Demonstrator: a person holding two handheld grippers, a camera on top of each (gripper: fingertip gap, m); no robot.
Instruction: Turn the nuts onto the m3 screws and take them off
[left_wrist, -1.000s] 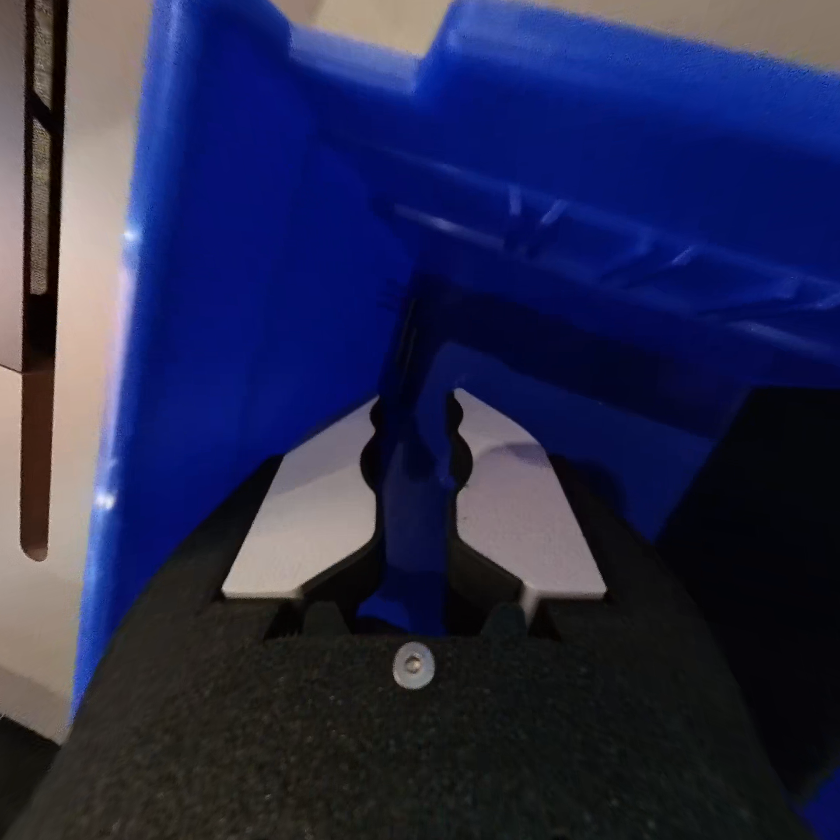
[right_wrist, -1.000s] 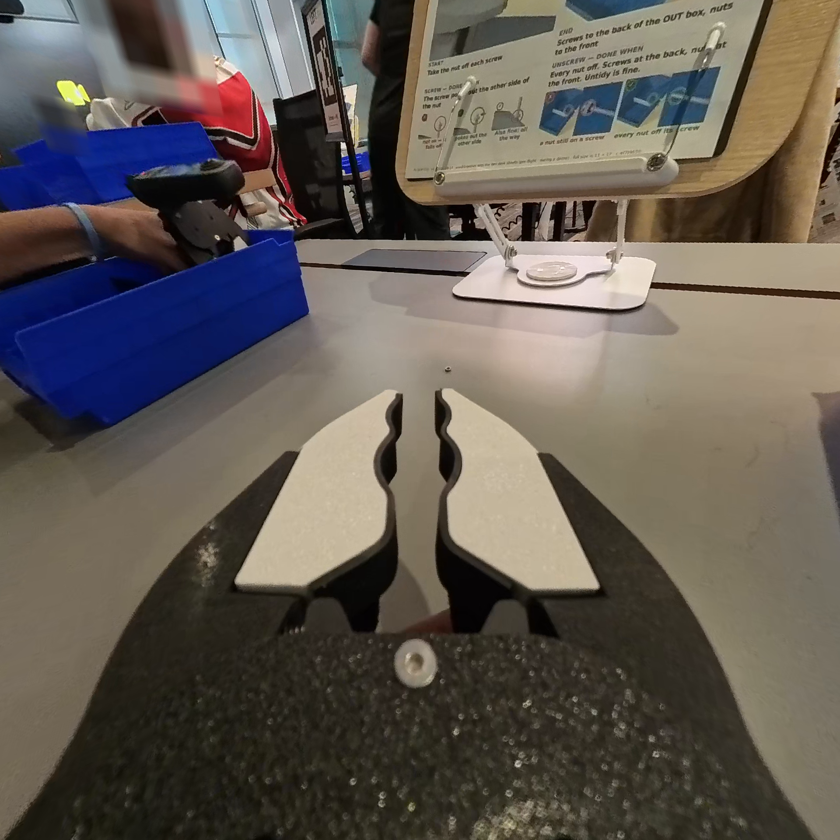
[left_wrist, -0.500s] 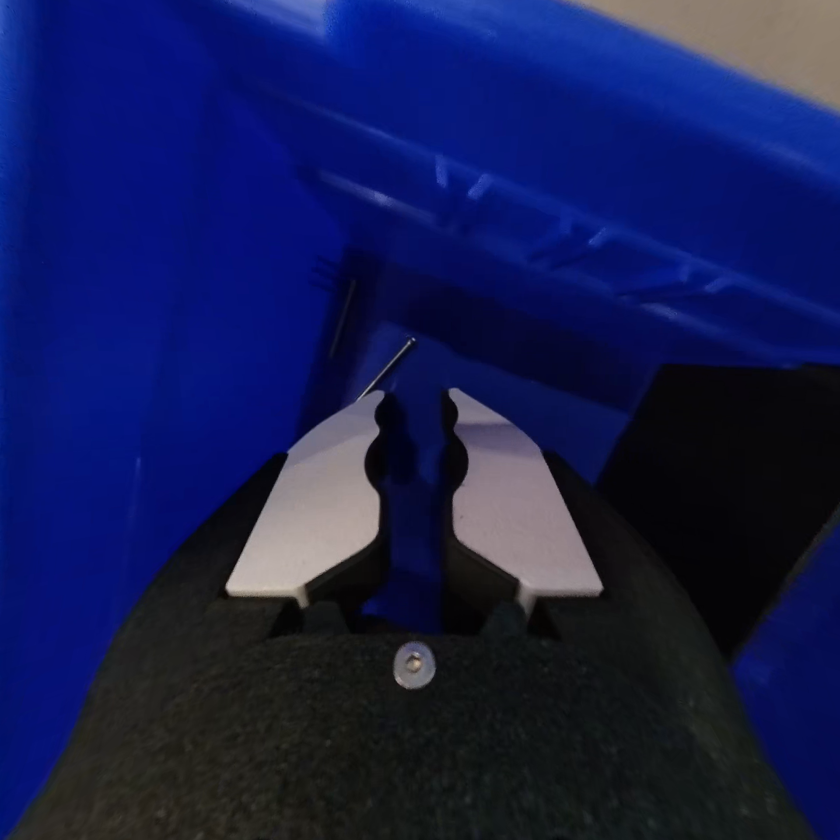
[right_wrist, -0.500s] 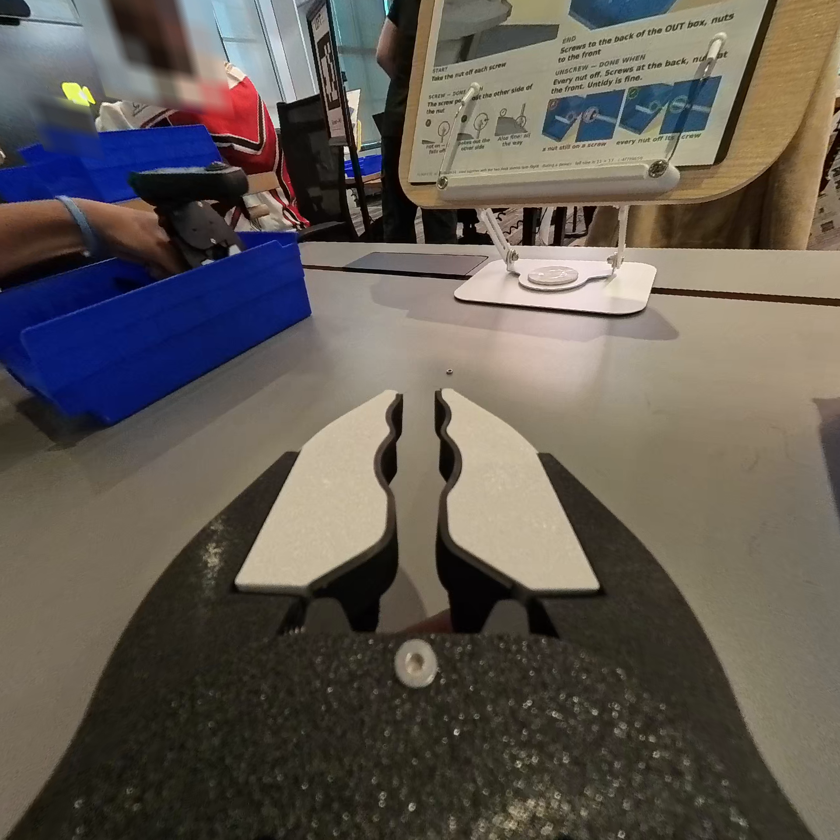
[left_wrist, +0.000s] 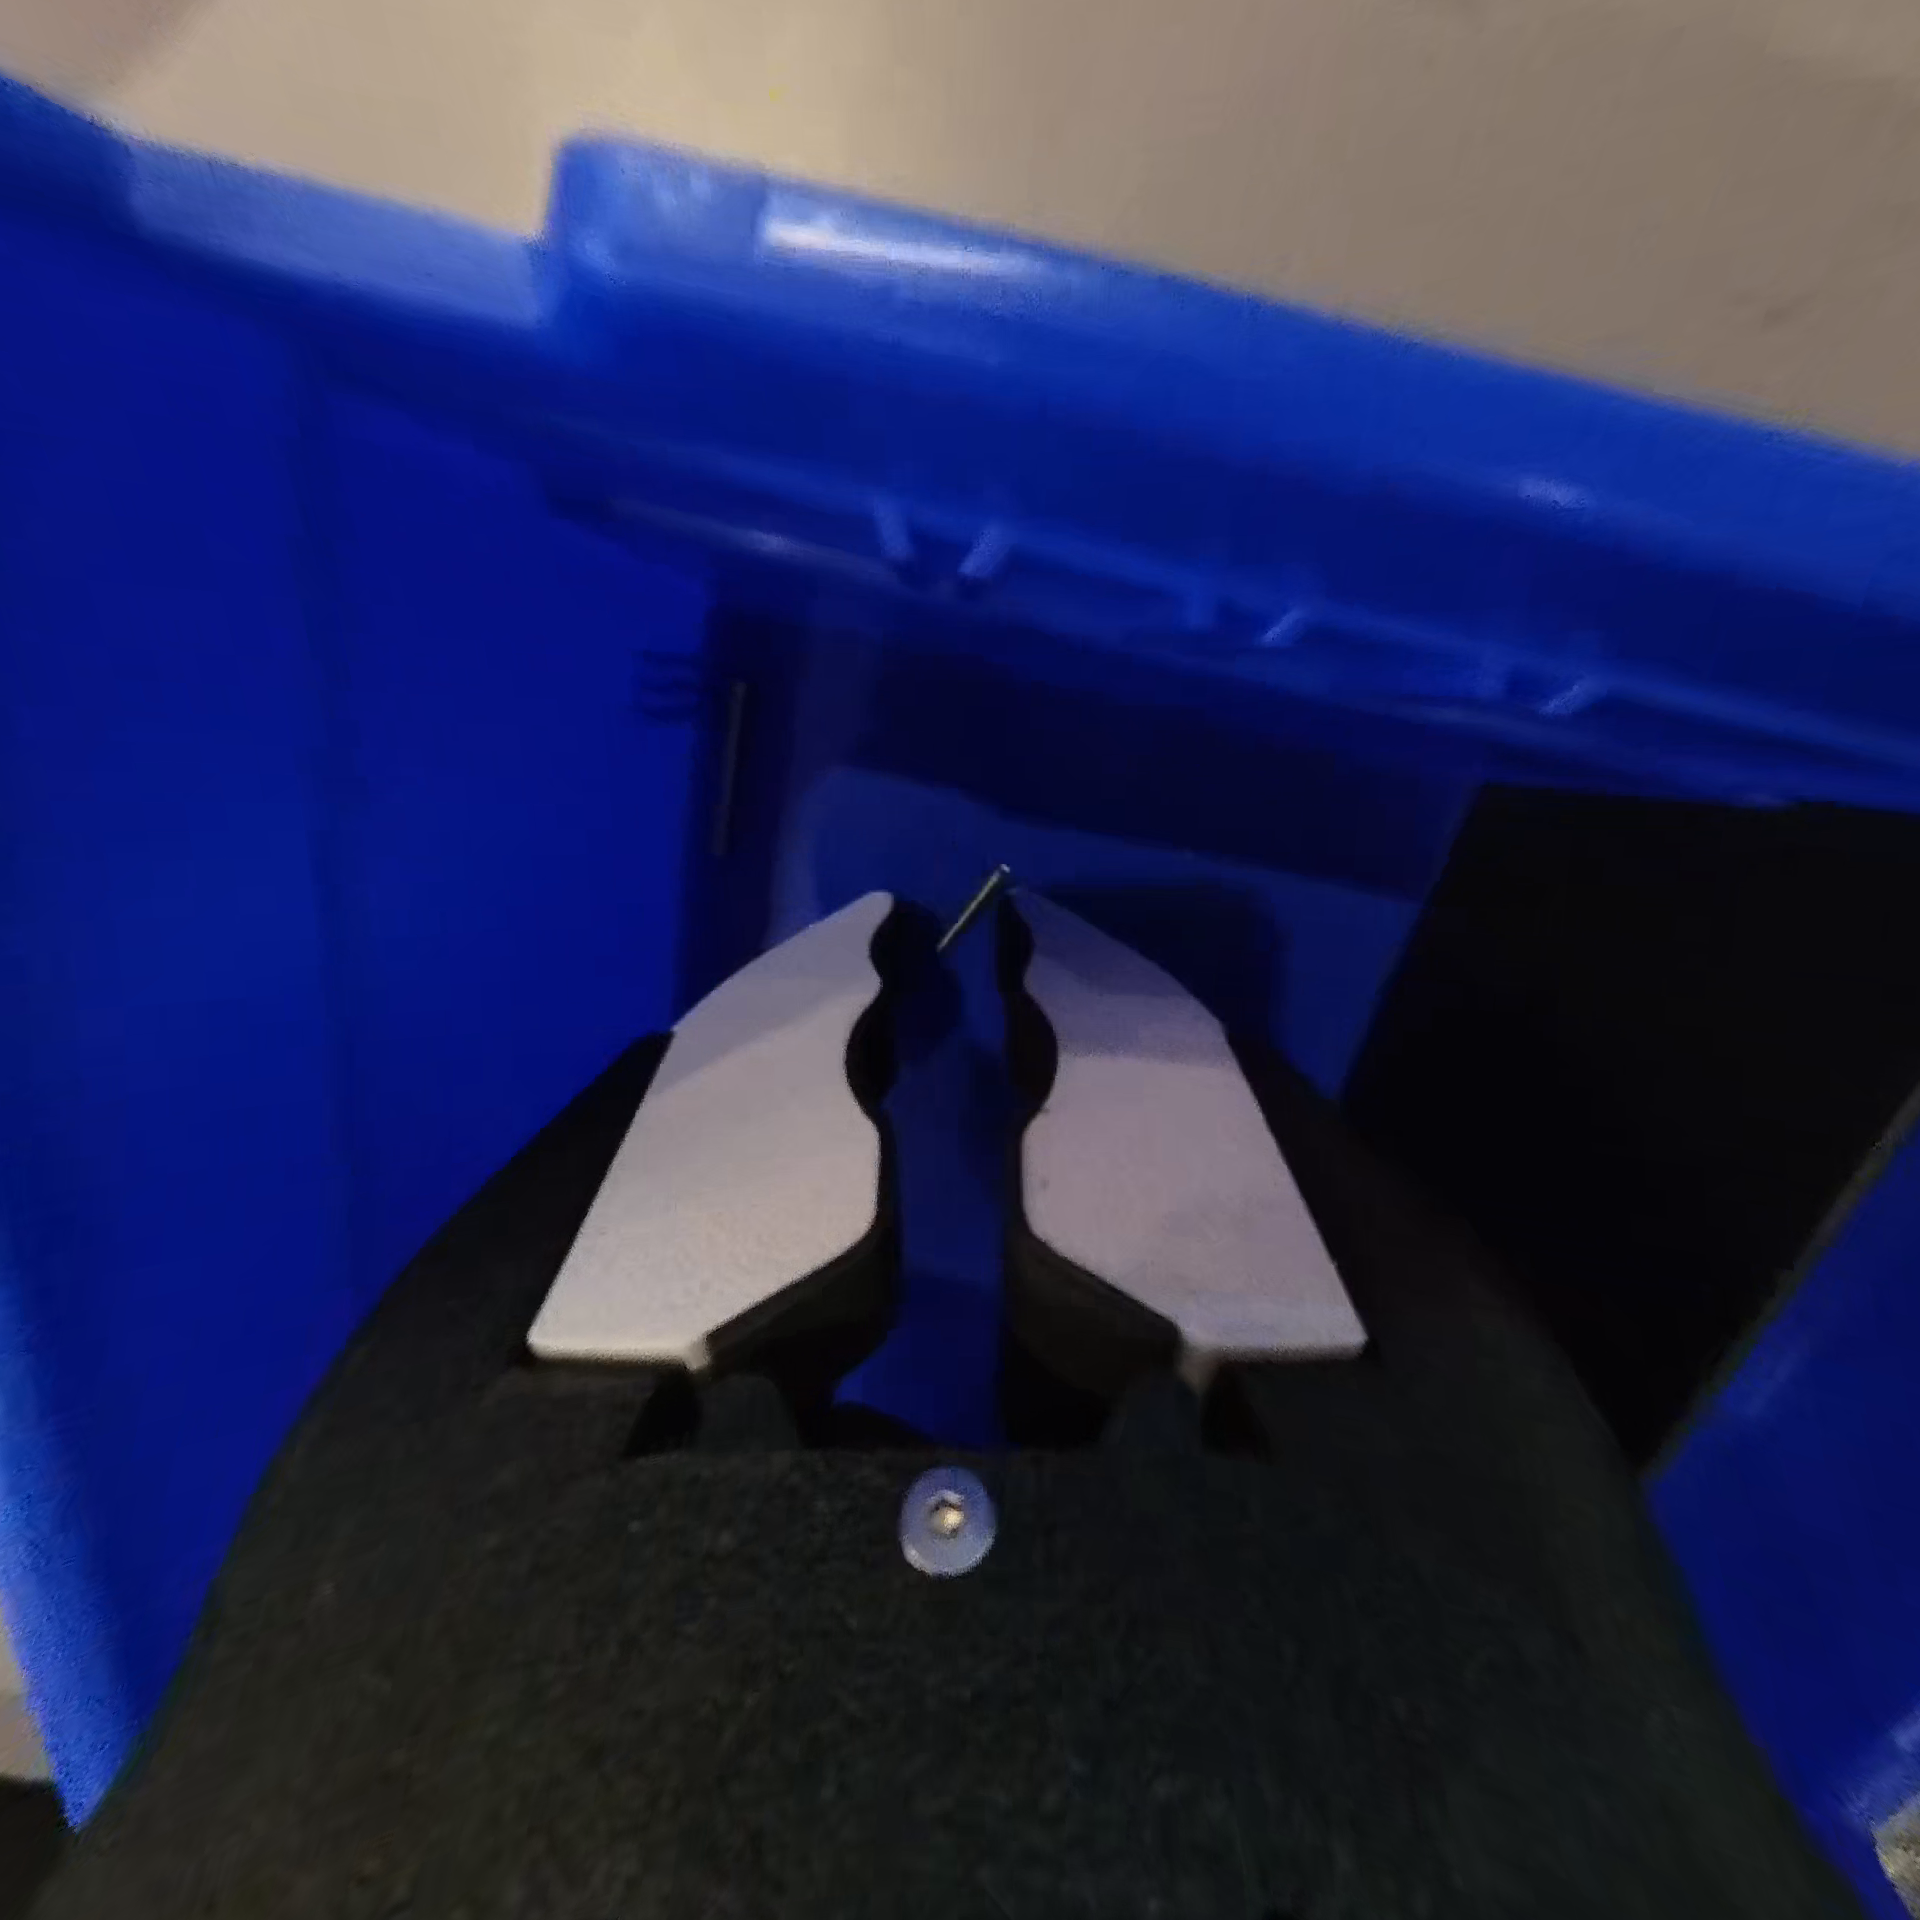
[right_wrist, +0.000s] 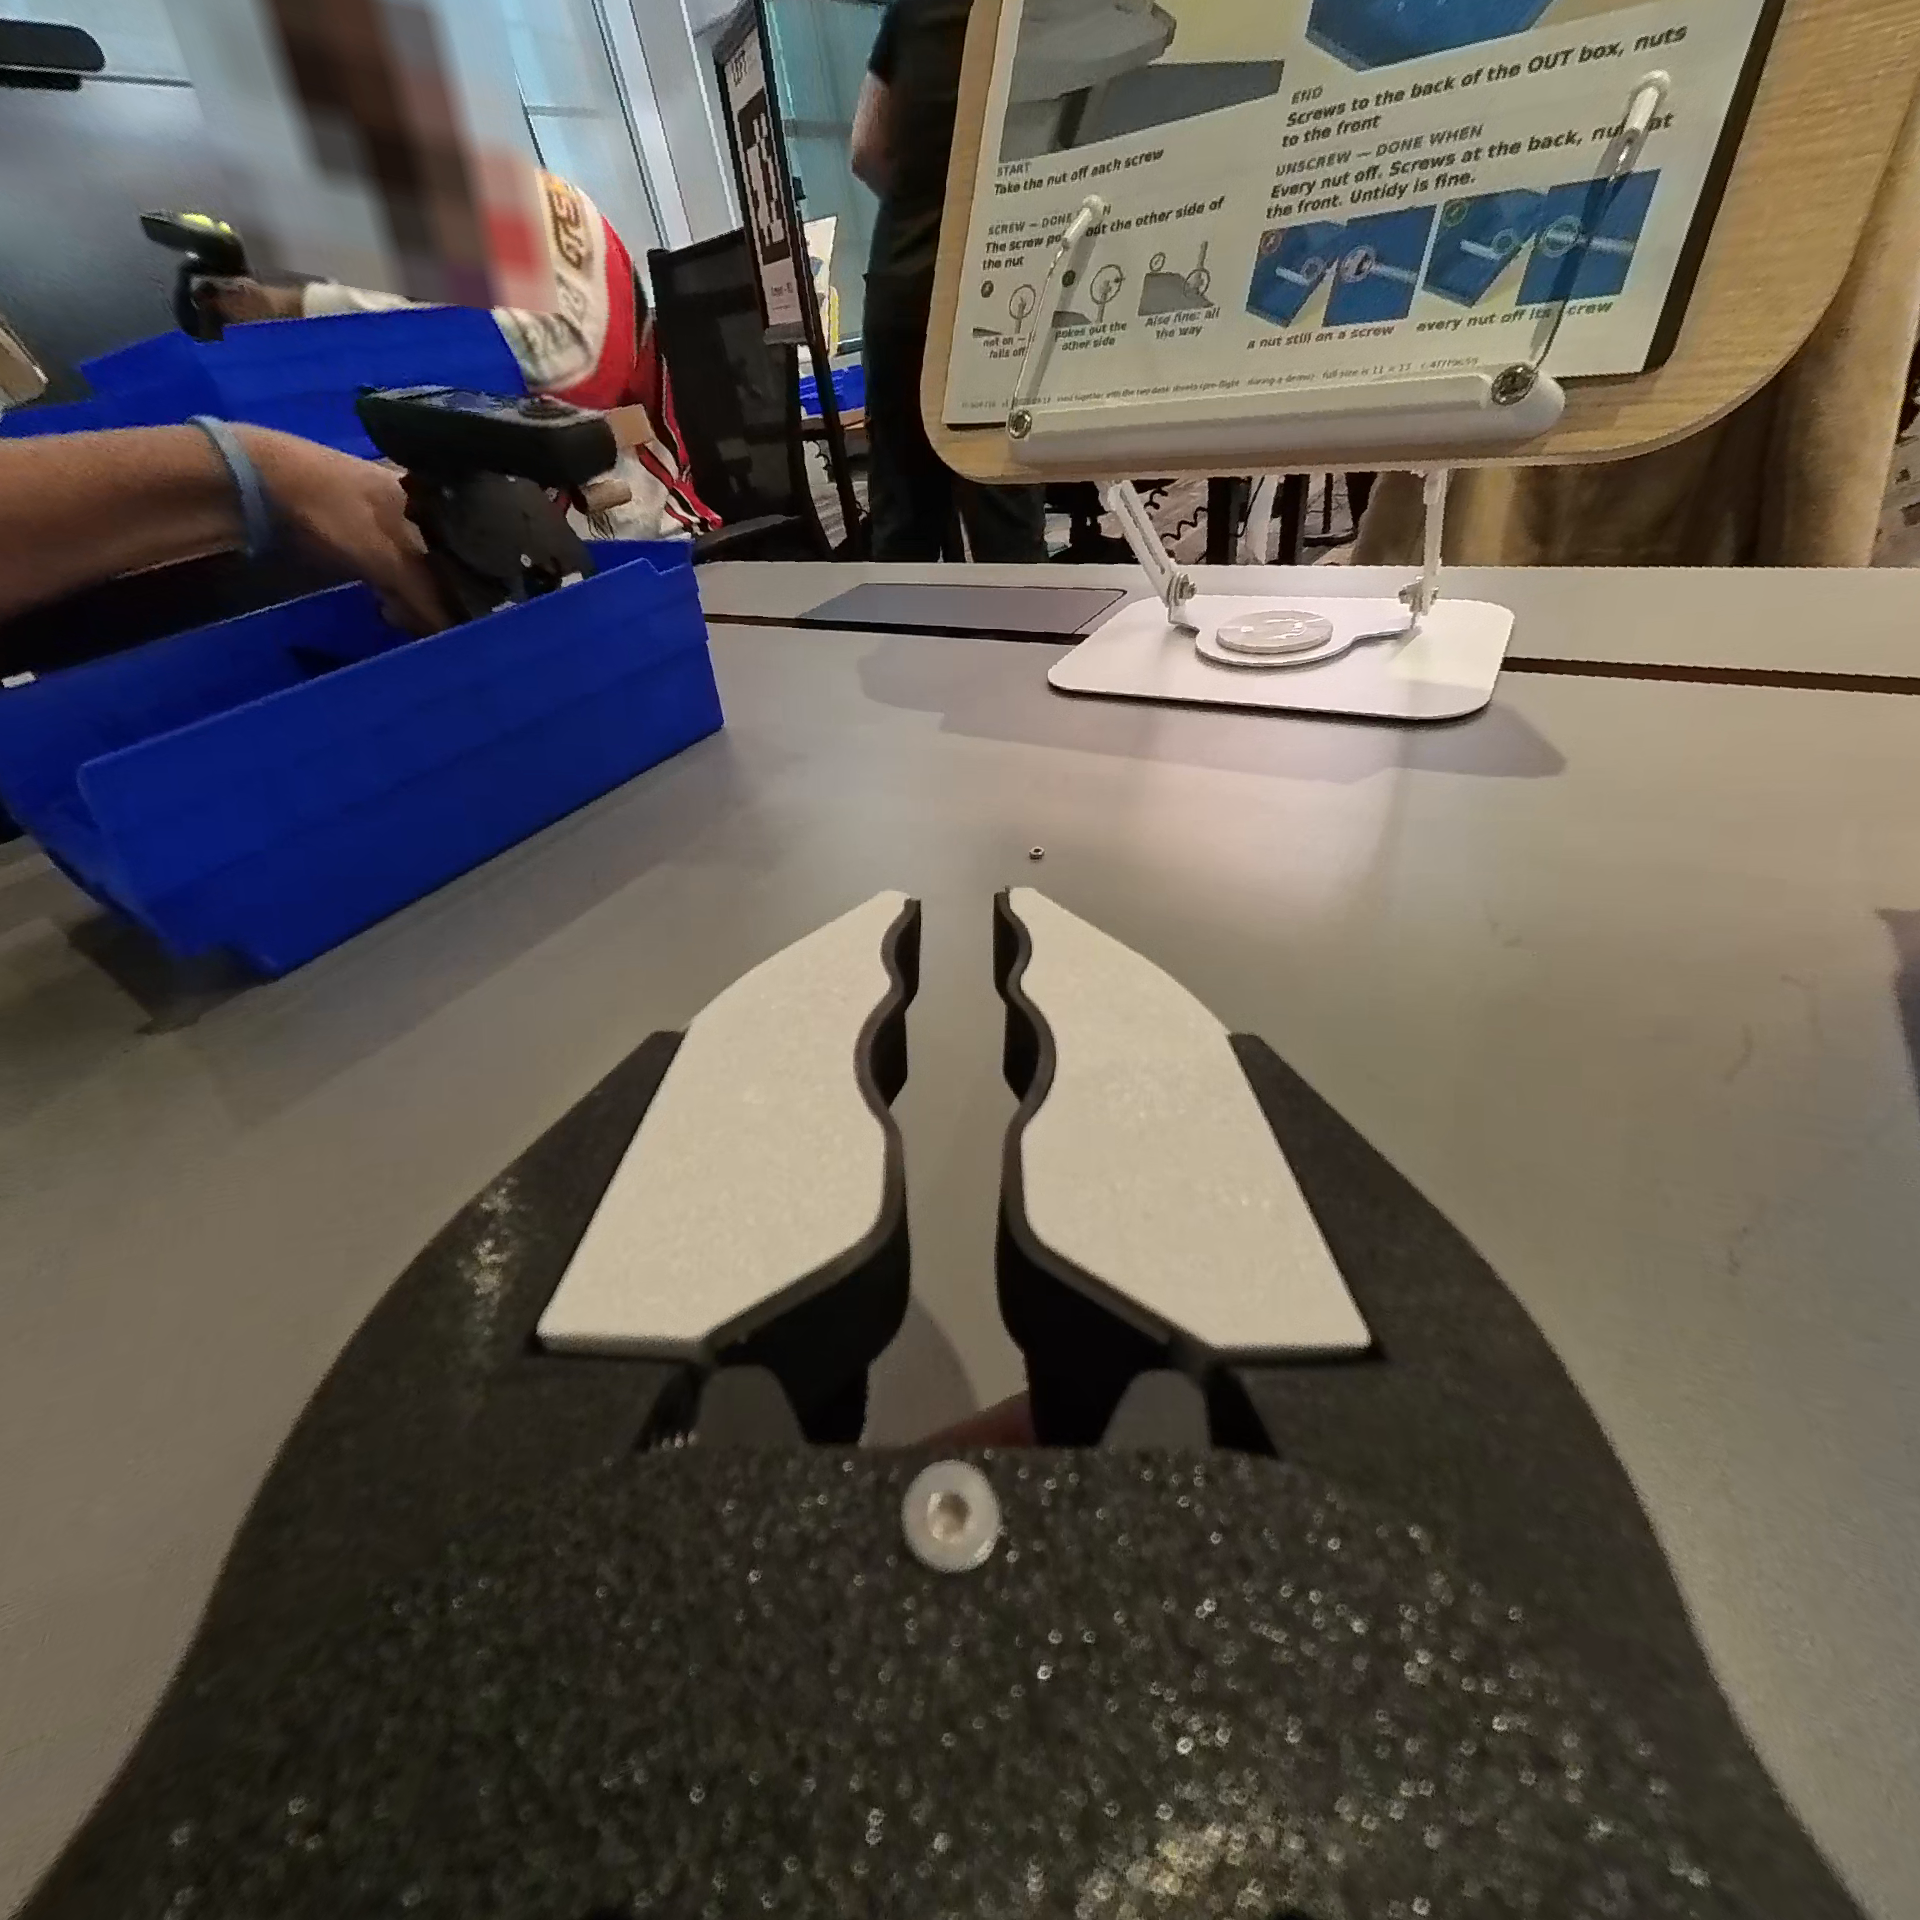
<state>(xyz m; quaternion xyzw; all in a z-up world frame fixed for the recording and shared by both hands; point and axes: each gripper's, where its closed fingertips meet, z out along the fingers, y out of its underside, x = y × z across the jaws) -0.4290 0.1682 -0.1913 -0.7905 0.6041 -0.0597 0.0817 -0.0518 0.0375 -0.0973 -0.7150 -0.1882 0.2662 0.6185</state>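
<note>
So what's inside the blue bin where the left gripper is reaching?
Inside the blue bin, one thin dark screw lies right at the left gripper fingertips, and another thin screw stands against the wall. The gripper body hides the nearer floor.

A grey table (right_wrist: 1455, 1039) carries a white stand (right_wrist: 1288, 665) with a wooden board (right_wrist: 1818, 312), behind it a black chair (right_wrist: 727, 395), a curtain (right_wrist: 1714, 499) and bright windows (right_wrist: 582, 114).
</note>
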